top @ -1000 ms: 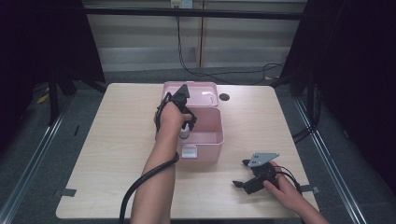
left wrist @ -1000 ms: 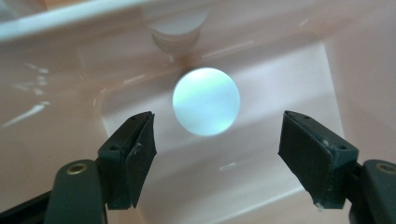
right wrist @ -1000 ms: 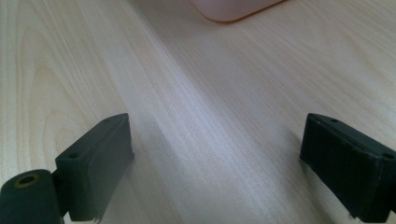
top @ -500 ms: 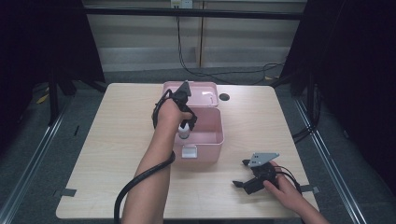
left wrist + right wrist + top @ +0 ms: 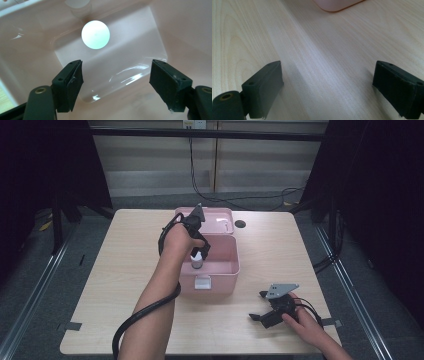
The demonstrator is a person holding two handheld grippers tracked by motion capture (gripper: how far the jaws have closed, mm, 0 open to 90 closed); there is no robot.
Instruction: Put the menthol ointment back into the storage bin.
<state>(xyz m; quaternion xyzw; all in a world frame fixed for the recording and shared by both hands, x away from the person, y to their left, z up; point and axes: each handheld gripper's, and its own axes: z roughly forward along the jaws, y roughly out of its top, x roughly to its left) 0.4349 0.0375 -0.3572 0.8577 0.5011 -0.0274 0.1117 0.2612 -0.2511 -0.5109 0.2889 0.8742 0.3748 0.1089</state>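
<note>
An open pink box [image 5: 235,265] stands mid-table with its lid [image 5: 220,217] tipped back. Inside it a small clear bottle with a white cap [image 5: 197,260] stands upright; from above, the cap [image 5: 95,34] is a white disc on the pink floor [image 5: 140,50]. My left gripper [image 5: 203,250] hangs over the box interior, just above the bottle. It is open, and the bottle cap lies beyond the jaw tips of the left gripper [image 5: 116,82], not between them. My right gripper [image 5: 257,305] rests open on the table at the front right, holding nothing; bare wood lies between its jaws [image 5: 327,87].
The wooden table [image 5: 125,250] has a small dark hole [image 5: 240,224] near the back edge, right of the lid. A white latch [image 5: 202,282] sits on the box's front wall. A corner of the pink box [image 5: 337,5] lies beyond the right gripper. Cables trail from both grippers.
The left forearm has shifted slightly while the left gripper stays over the box by the bottle. The right gripper has not moved.
</note>
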